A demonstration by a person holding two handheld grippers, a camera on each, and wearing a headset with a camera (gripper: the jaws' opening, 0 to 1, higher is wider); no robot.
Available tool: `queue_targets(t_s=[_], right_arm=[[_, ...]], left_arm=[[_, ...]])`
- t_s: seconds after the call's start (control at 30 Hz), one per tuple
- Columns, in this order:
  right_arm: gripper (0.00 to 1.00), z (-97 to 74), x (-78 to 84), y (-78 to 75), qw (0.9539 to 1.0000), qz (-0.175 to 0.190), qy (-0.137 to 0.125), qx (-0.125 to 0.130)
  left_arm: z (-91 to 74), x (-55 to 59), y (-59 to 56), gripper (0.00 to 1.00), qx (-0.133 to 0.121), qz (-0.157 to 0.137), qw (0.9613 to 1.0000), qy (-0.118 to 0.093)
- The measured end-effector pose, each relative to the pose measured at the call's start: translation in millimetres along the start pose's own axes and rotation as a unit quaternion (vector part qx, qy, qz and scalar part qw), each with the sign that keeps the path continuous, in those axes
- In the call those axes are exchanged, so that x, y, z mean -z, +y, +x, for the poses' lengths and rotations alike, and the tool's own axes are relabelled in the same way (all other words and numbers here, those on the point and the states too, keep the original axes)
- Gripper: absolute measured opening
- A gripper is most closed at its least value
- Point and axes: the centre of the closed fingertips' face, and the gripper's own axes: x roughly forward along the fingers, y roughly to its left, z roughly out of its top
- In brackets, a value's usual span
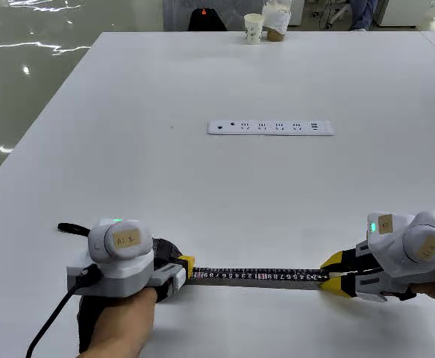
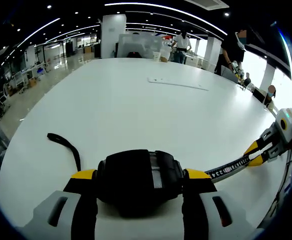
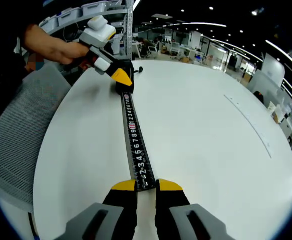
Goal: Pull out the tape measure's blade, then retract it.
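A black tape measure case [image 2: 138, 177] sits between the yellow-tipped jaws of my left gripper [image 1: 183, 268], which is shut on it, near the table's front left. Its black blade [image 1: 258, 276] with white numbers runs right along the table to my right gripper [image 1: 333, 273], which is shut on the blade's end. In the right gripper view the blade [image 3: 133, 142] stretches from my right gripper [image 3: 146, 185] away to the case and left gripper [image 3: 119, 75]. The case's black wrist strap [image 2: 65, 146] lies on the table to the left.
A white power strip [image 1: 270, 127] lies mid-table. Two paper cups [image 1: 265, 27] stand at the far edge. The white table [image 1: 202, 179] has open room between strip and grippers. People stand beyond the table's far end in the left gripper view.
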Motion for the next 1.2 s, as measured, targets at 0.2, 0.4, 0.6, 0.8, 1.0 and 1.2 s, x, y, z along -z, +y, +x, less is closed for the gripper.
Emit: queue_targets(t_s=[0.2,0.4,0.6,0.8,1.0,1.2], right_arm=[[0.09,0.6,-0.2,0.7,1.0000,-0.005,0.001,-0.002],[0.09,0.6,0.0,0.8,1.0000,-0.003,0.001,-0.002],[0.09,0.6,0.3,0.4,1.0000,-0.001,0.002,-0.002],[0.09,0.6,0.2,0.3,1.0000,-0.003,0.002,-0.001],[0.09,0.6,-0.1,0.7,1.0000,-0.003,0.003,-0.001],[0.09,0.5,-0.3,0.7,1.0000,-0.003,0.004,-0.002]], left_arm=[[-0.6,-0.3,0.4,0.62,-0.004,0.002,1.0000,0.001],[-1.6,1.2,1.8,0.61,-0.005,0.002,1.0000,0.008],[-1.2,1.3,1.9,0.60,-0.005,0.006,0.9999,0.008],[-0.8,1.5,1.7,0.59,-0.003,0.006,0.9999,0.009],[-0.6,1.5,2.0,0.59,0.000,0.003,0.9999,0.011],[-0.9,2.0,2.1,0.59,0.004,0.000,0.9999,0.012]])
